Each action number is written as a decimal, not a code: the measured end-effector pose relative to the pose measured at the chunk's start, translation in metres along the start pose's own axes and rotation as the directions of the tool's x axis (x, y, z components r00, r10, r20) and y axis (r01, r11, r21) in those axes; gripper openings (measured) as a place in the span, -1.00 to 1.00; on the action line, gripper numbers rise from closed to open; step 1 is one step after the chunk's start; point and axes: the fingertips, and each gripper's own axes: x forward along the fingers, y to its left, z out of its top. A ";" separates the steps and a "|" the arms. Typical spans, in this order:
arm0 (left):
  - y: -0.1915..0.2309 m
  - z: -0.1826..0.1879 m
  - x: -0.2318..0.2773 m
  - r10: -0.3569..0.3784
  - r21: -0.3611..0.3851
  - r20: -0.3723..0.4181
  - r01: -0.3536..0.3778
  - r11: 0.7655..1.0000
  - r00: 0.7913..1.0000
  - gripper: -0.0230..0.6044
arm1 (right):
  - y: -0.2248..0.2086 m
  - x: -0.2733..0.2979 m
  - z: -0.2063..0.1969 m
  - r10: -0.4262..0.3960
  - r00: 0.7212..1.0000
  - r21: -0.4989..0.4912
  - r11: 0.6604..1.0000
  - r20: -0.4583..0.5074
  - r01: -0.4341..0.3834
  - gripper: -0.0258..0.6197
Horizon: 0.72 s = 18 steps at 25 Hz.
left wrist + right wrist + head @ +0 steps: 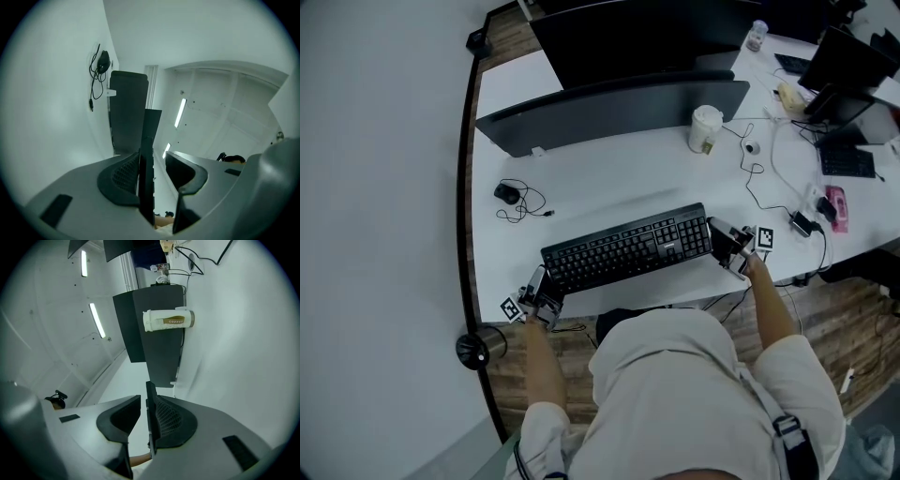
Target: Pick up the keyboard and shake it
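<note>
Nearest us, left gripper (546,292) and right gripper (724,246) each straddle one end of the keyboard (628,248), which lies along the near edge of the tabletop (609,178). Both sets of fingers (119,180) are part-open, one pad vs. the board's thin edge, a gap at the other. We judge the end-to-end hold balances it for shaking; cup (705,128) & monitor (619,111) sit well beyond.

This is an open-plan office. A long white desk (609,178) carries dark flat monitors (619,117) in two rows, a black keyboard (628,248), a wired mouse (506,192) and a paper coffee cup (705,128). Further along the same desk is another workstation (a second keyboard (847,161), one more screen (848,56), loose cables (759,178)). The floor (834,309) is wood plank, and strip lights (180,112) run across a white panelled ceiling.
</note>
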 end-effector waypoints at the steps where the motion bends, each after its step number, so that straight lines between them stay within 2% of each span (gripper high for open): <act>1: 0.002 -0.002 0.003 0.003 -0.002 -0.005 -0.003 1.000 1.000 -0.34 | 0.002 0.003 -0.002 0.018 1.000 0.004 1.000 0.000 -0.018 -0.57; 5: 0.016 -0.017 0.007 0.085 0.028 -0.102 -0.083 0.996 0.991 -0.37 | 0.012 0.011 -0.006 0.070 0.998 0.003 0.998 0.004 -0.070 -0.56; 8: 0.016 -0.018 0.003 0.122 0.077 -0.131 -0.113 0.991 0.984 -0.59 | 0.010 0.015 -0.013 0.044 0.998 -0.032 0.998 -0.050 -0.045 -0.60; 9: 0.014 -0.017 0.003 0.125 0.091 -0.138 -0.113 0.989 0.983 -0.60 | 0.010 0.016 -0.016 0.028 0.997 -0.043 0.999 -0.076 -0.031 -0.60; 11: 0.009 -0.017 0.004 0.111 0.112 -0.153 -0.095 0.989 0.982 -0.62 | 0.011 0.017 -0.018 0.009 0.994 -0.038 0.999 -0.108 -0.014 -0.53; 14: -0.011 -0.021 0.010 0.027 0.156 -0.172 0.000 0.988 0.985 -0.63 | 0.006 0.018 -0.012 -0.002 0.997 -0.034 0.999 -0.076 -0.001 -0.32; 18: -0.023 -0.021 0.019 -0.016 0.233 -0.185 0.060 0.971 0.983 -0.62 | -0.014 0.021 -0.012 -0.105 0.993 -0.160 0.983 -0.052 0.095 -0.23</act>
